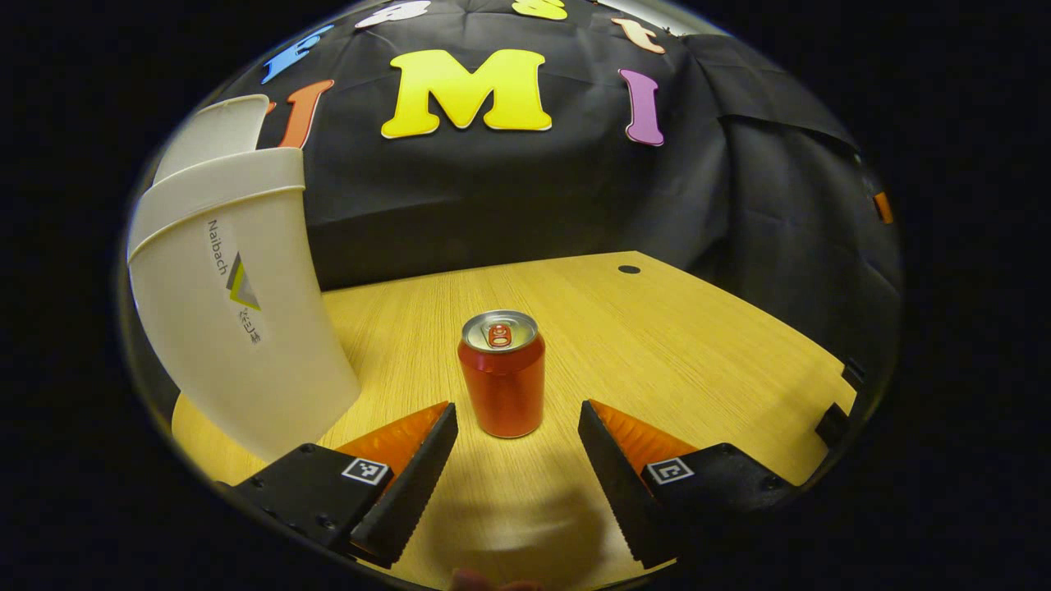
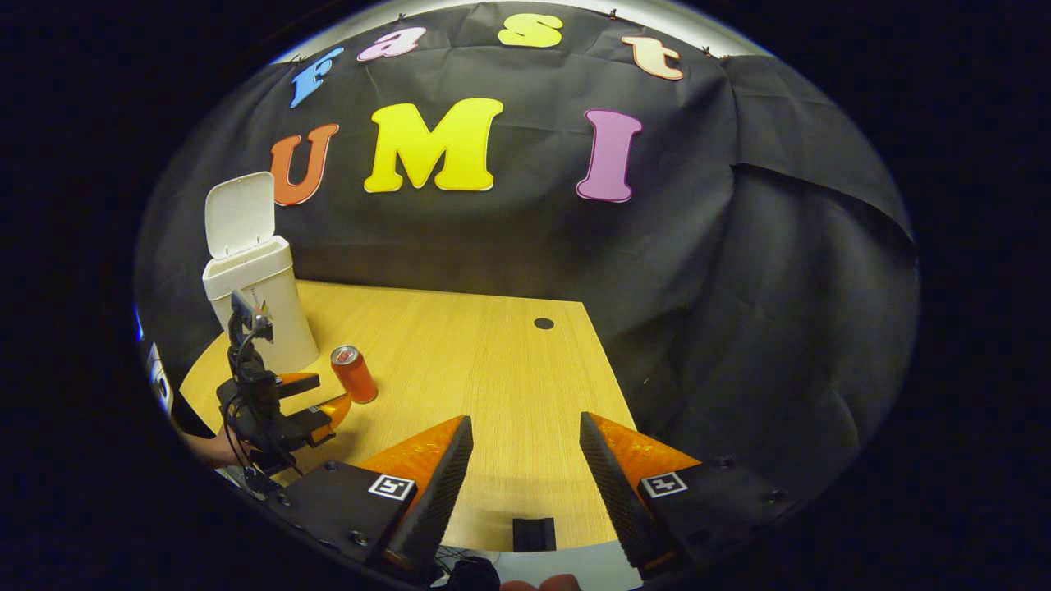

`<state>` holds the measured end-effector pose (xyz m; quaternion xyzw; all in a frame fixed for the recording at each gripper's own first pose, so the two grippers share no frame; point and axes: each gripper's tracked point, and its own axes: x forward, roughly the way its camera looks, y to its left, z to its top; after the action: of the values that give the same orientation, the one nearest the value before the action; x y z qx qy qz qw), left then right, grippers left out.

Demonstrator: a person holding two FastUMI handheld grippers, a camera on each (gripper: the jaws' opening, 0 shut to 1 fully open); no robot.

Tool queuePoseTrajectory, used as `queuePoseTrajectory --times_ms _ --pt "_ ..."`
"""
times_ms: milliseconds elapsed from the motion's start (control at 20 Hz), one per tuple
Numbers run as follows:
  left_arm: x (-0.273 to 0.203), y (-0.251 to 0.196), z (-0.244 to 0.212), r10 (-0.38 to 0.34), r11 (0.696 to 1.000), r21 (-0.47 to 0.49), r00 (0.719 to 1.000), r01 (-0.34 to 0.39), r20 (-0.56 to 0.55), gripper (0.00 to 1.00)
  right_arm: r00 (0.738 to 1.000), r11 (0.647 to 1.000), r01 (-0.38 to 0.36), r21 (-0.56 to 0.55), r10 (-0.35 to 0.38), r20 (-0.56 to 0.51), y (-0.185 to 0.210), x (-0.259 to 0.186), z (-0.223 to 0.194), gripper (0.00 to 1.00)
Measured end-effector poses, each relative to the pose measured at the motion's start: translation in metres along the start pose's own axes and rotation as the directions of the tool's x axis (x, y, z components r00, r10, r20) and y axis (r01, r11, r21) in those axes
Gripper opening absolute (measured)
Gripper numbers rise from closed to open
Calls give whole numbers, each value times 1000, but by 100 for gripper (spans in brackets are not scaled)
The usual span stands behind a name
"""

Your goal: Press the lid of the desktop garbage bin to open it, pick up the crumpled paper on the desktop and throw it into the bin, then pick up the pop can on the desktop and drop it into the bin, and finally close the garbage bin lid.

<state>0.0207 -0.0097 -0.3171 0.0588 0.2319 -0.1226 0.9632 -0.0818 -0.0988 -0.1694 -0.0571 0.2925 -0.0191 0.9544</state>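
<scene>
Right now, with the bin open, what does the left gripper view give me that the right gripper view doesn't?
Left gripper view alone: the can's pull-tab top, with the pop can upright just ahead of the open left claw and the bin close on its left.

Right gripper view alone: the left claw from outside, and the raised bin lid whole.

Both: bin, can, wooden desktop, no crumpled paper on it.
</scene>
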Motion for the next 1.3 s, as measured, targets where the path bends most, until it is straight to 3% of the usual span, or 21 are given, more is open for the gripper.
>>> queuePoseTrajectory --times_ms 1000,1100,1150,1250,1300 --pt "67 7 -13 -3 1000 26 997 5 -75 98 996 999 -33 -14 32 -77 13 35 -9 84" --pt "68 9 -11 -6 1000 26 997 8 -74 96 996 1000 -29 0 29 -82 10 36 -10 84" --pt "68 9 -11 -6 1000 28 997 8 -79 87 996 1000 -27 0 27 -80 9 35 -9 84" --pt "65 11 -8 -2 1000 30 997 4 -73 85 997 1000 -27 -2 27 -72 7 34 -6 84" --pt "63 11 -6 -3 1000 29 998 4 -66 92 997 1000 -28 -3 28 -69 7 34 -6 84"
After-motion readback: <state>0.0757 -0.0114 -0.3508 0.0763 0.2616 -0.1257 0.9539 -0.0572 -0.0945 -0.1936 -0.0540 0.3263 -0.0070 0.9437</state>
